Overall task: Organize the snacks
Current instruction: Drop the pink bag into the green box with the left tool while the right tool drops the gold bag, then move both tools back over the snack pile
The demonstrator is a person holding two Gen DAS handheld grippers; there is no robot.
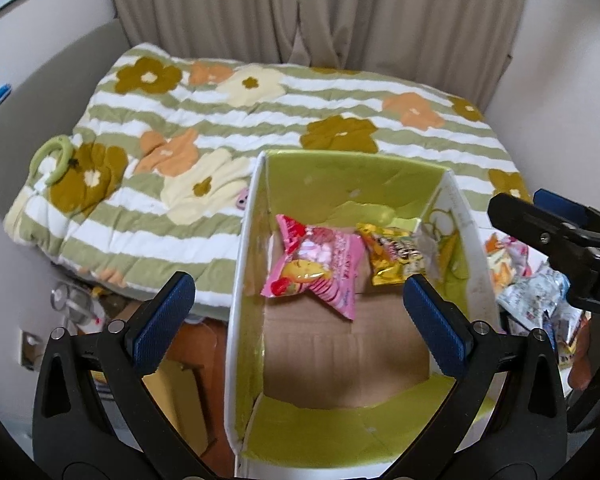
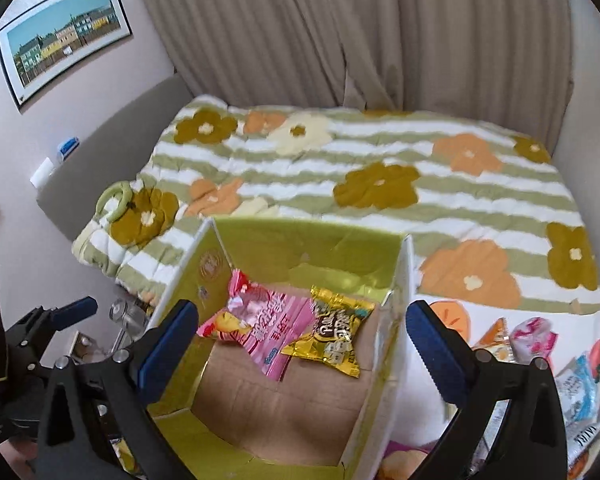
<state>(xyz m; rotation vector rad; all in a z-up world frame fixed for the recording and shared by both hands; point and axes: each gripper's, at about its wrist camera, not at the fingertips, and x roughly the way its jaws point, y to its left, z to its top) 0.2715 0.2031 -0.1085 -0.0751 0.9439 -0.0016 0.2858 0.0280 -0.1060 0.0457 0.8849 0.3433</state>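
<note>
An open cardboard box with green inner walls stands at the bed's edge; it also shows in the right wrist view. Inside lie a pink snack bag and a yellow snack bag. My left gripper is open and empty above the box. My right gripper is open and empty, also over the box; it appears at the right of the left wrist view. Several loose snack bags lie on the bed right of the box.
A flowered striped quilt covers the bed. A green ring lies on its left side. Curtains hang behind. Glass items and clutter sit on the floor left of the box.
</note>
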